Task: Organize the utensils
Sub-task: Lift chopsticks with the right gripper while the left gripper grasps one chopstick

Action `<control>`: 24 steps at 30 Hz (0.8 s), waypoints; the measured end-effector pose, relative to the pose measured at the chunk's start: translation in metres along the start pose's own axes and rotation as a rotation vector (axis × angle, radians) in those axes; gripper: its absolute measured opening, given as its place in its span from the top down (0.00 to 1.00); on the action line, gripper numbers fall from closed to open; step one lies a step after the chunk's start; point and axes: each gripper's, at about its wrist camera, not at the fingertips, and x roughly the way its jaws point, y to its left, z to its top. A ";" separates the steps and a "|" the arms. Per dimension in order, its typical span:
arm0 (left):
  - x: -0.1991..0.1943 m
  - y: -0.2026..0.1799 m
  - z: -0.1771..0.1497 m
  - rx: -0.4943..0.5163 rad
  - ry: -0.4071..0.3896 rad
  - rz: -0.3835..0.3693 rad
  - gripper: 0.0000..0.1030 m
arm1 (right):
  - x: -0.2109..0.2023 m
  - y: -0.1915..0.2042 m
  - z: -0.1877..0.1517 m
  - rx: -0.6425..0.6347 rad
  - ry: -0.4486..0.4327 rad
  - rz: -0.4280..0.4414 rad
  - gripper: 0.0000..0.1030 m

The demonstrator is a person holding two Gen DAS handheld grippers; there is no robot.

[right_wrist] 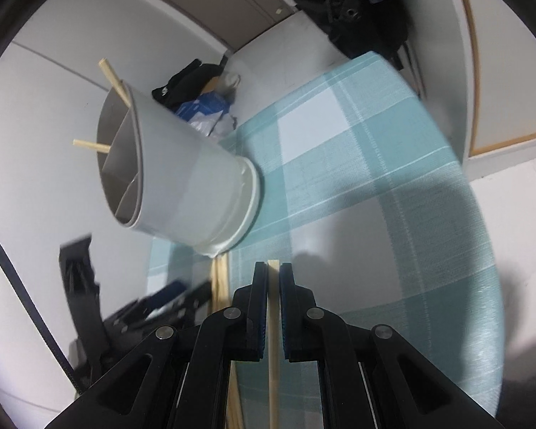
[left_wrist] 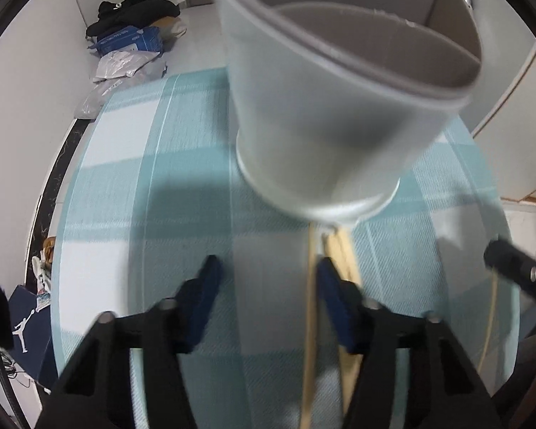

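A grey divided utensil holder (right_wrist: 182,178) stands on the teal checked tablecloth (right_wrist: 375,178); two wooden chopsticks (right_wrist: 116,85) stick out of it. It looms close ahead in the left wrist view (left_wrist: 339,107). My right gripper (right_wrist: 273,271) is shut on a single wooden chopstick (right_wrist: 273,339), just in front of the holder's base. More chopsticks (right_wrist: 219,279) lie on the cloth beside it. My left gripper (left_wrist: 268,271) is open and empty, with loose chopsticks (left_wrist: 339,250) lying by its right finger (left_wrist: 334,296).
A pile of dark clothes, a blue box and plastic bags (left_wrist: 132,32) lies on the floor beyond the table's far edge. Dark bags and gear (right_wrist: 361,7) sit by the wall. The right gripper shows at the left wrist view's right edge (left_wrist: 518,271).
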 end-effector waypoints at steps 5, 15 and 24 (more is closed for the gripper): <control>-0.003 0.003 -0.007 -0.009 -0.013 -0.012 0.95 | -0.004 0.008 0.002 -0.009 -0.021 0.056 0.94; -0.025 0.036 -0.018 -0.122 -0.071 -0.055 0.98 | 0.001 -0.009 -0.003 0.193 0.010 0.226 0.94; -0.079 0.018 -0.015 -0.105 -0.228 -0.110 0.98 | -0.024 0.018 -0.007 -0.016 -0.141 0.074 0.94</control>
